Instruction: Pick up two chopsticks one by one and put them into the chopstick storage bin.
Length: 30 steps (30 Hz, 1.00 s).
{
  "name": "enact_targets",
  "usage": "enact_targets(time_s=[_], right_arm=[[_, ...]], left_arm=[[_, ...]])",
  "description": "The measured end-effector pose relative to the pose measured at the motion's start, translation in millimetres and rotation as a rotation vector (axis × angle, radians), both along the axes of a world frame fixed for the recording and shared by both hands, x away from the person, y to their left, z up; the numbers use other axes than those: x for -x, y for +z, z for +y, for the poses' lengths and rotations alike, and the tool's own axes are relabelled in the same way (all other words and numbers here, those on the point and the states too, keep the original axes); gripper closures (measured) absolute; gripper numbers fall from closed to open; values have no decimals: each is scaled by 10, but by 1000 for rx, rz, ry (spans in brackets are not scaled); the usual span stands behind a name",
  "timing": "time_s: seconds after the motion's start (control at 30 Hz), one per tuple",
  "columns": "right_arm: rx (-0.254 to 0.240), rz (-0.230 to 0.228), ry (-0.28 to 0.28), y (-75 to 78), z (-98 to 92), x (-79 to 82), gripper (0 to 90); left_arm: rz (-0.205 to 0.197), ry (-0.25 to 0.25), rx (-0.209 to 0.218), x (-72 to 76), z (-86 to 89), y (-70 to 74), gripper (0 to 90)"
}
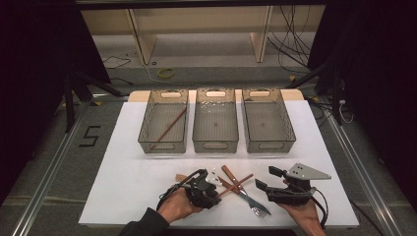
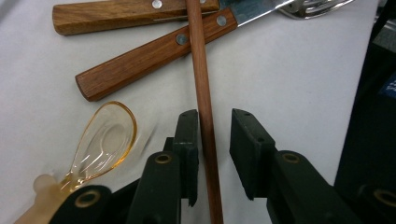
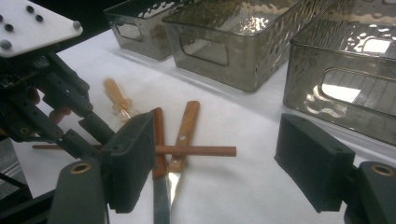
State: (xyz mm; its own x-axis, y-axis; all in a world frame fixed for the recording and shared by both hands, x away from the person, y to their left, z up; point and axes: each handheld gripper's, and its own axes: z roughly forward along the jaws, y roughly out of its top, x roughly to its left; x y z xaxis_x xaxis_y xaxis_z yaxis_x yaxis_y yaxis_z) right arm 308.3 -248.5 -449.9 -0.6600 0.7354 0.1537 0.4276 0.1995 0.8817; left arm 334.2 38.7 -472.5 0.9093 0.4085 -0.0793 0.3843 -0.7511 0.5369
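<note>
A brown chopstick point(image 2: 201, 70) lies on the white mat point(image 1: 128, 187) across a wood-handled knife point(image 2: 140, 63) and a wood-handled fork point(image 2: 107, 16). My left gripper point(image 2: 214, 119) straddles the chopstick; the left pad point(image 2: 189, 140) is against it and a gap remains at the right pad point(image 2: 250, 144). A clear amber spoon point(image 2: 105, 140) lies just left of the jaws. In the high view the left gripper point(image 1: 216, 188) is at the chopstick's point(image 1: 241, 181) near end. My right gripper point(image 1: 267, 179) rests to the right, its jaws wide open point(image 3: 217, 135) and empty, facing the chopstick point(image 3: 196, 150).
Three smoky plastic bins stand in a row at the back: left bin point(image 1: 146, 123), middle bin point(image 1: 215, 145), right bin point(image 1: 291, 129). The left bin holds another chopstick point(image 1: 169, 127). The mat's front edge runs just below both hands.
</note>
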Motion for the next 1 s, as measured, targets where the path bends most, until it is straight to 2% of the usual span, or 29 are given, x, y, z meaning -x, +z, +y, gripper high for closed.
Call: enact_targets(time_s=[0.23,0.37,0.47,0.7,1.0], right_arm=[[1,-2,2,1,2,1,291],[1,0,0,2,1,2,291],[-1,-2,-1,3,0,2,291],[-3,-2,-1,5,-6,3,292],[-4,-2,0,5,-3,3,292]], left_arm=[[-19,-1,-14,-10,7,-9,822],[-12,-1,-4,-18,22,-13,832],[-26,3,-8,-24,39,-10,836],[-20,7,39,-53,105,43,838],[-22,6,62,-65,152,118,839]])
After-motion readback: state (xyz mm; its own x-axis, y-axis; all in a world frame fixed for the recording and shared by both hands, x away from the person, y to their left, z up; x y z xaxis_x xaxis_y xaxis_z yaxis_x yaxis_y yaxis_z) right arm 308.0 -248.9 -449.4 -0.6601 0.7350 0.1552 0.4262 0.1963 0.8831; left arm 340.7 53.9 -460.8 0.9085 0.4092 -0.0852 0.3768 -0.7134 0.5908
